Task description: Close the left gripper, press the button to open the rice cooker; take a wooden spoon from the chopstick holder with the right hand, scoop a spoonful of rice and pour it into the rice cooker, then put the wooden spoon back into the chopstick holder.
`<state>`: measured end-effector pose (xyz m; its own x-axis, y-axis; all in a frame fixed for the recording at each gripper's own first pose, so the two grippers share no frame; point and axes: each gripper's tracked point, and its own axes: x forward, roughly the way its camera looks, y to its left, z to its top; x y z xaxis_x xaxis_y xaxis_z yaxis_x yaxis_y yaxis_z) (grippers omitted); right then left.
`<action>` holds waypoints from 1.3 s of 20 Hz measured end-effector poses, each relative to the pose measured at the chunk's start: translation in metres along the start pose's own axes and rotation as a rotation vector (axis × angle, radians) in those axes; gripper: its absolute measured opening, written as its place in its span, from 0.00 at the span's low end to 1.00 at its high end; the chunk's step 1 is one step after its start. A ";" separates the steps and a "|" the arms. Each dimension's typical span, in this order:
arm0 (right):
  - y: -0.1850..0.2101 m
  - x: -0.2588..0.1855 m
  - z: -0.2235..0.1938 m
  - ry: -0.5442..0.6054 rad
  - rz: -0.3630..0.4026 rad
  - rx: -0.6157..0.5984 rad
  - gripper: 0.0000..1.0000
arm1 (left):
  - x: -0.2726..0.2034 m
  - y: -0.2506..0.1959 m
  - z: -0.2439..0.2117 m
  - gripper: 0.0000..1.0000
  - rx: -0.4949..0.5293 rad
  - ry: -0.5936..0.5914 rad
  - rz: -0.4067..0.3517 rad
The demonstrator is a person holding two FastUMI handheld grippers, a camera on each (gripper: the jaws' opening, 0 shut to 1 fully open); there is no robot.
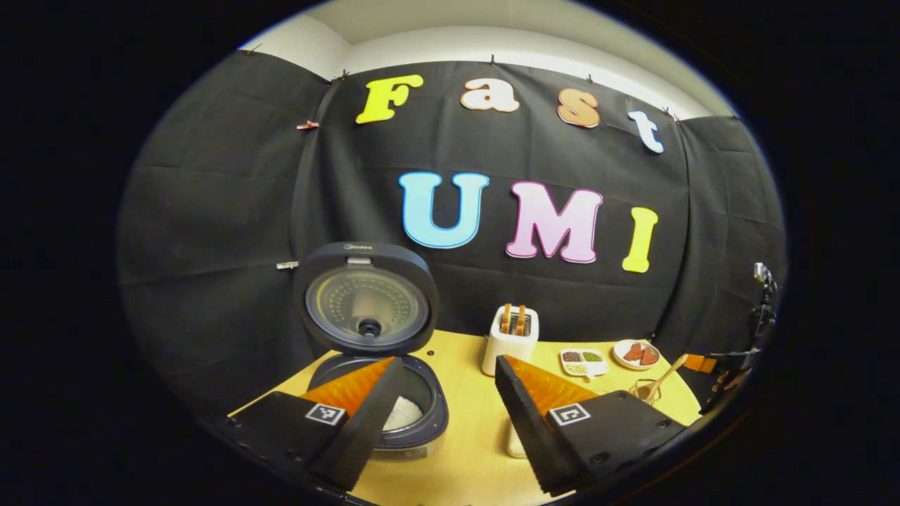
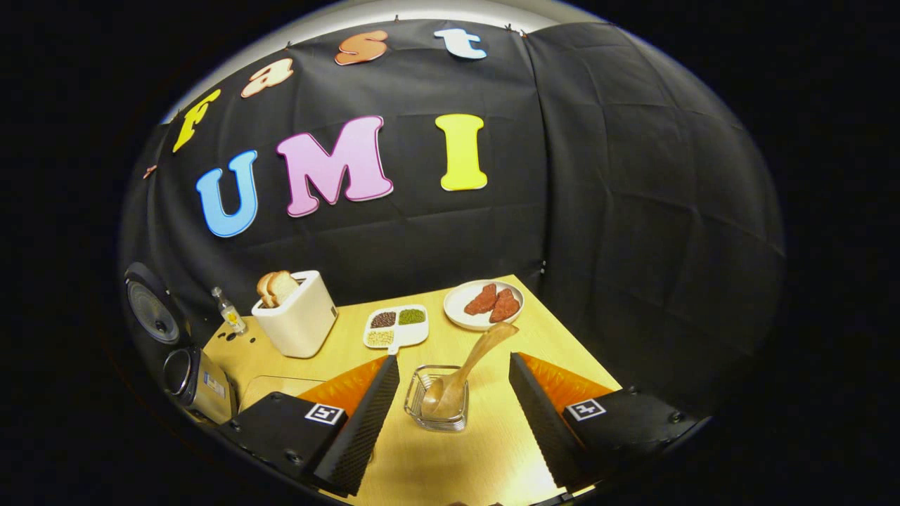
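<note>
The rice cooker [image 1: 380, 365] stands at the table's [image 1: 464, 422] left with its lid [image 1: 367, 299] raised upright and white rice in the pot. The left gripper [image 1: 450, 414] hangs open before it, gripping nothing. The right gripper [image 2: 450, 414] is also open and empty, its fingers either side of the holder [image 2: 437, 400], where the spoon [image 2: 464, 372] leans. Beyond stand a toaster [image 2: 295, 320], a divided dish [image 2: 396, 327] and a plate [image 2: 485, 303]; the right gripper view adds a small bottle [image 2: 228, 311] at far left.
</note>
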<state>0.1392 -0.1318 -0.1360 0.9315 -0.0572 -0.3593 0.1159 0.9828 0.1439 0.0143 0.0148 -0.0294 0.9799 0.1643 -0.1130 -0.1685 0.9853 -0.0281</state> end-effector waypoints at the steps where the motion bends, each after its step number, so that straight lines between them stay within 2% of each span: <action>1: -0.004 0.008 -0.002 0.016 0.002 0.012 0.99 | 0.000 -0.002 -0.004 0.91 0.003 0.010 0.015; 3: -0.009 0.024 -0.008 0.047 0.009 0.035 0.99 | -0.002 -0.008 -0.011 0.94 -0.001 0.027 0.039; 7: -0.010 0.063 -0.025 0.108 0.031 0.121 0.99 | -0.009 -0.013 -0.043 0.94 -0.023 0.101 0.090; 13: -0.017 0.117 -0.042 0.152 0.002 0.196 0.98 | -0.008 -0.027 -0.077 0.95 -0.050 0.191 0.128; 15: -0.016 0.126 -0.049 0.176 0.006 0.223 0.93 | -0.007 -0.031 -0.080 0.94 -0.064 0.203 0.137; 16: -0.016 0.130 -0.052 0.186 0.007 0.236 0.76 | -0.006 -0.033 -0.083 0.94 -0.064 0.207 0.139; 17: -0.015 0.133 -0.054 0.193 0.006 0.247 0.78 | -0.006 -0.035 -0.084 0.94 -0.059 0.210 0.138; 18: -0.014 0.136 -0.055 0.198 0.006 0.263 0.71 | -0.006 -0.037 -0.085 0.94 -0.049 0.212 0.137; 19: -0.012 0.137 -0.054 0.199 0.001 0.280 0.55 | -0.006 -0.038 -0.087 0.94 -0.040 0.215 0.132; 20: -0.018 0.138 -0.052 0.192 -0.026 0.299 0.44 | -0.005 -0.041 -0.093 0.95 -0.033 0.226 0.125; 22: -0.017 0.147 -0.047 0.188 -0.025 0.352 0.22 | -0.004 -0.041 -0.112 0.95 -0.041 0.276 0.129; 26: -0.012 0.130 -0.040 0.177 -0.019 0.331 0.18 | -0.010 -0.051 -0.133 0.95 -0.117 0.330 0.094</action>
<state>0.2447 -0.1437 -0.2214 0.8574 -0.0151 -0.5145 0.2646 0.8702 0.4155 -0.0007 -0.0431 -0.1590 0.8755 0.2115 -0.4346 -0.2862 0.9514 -0.1137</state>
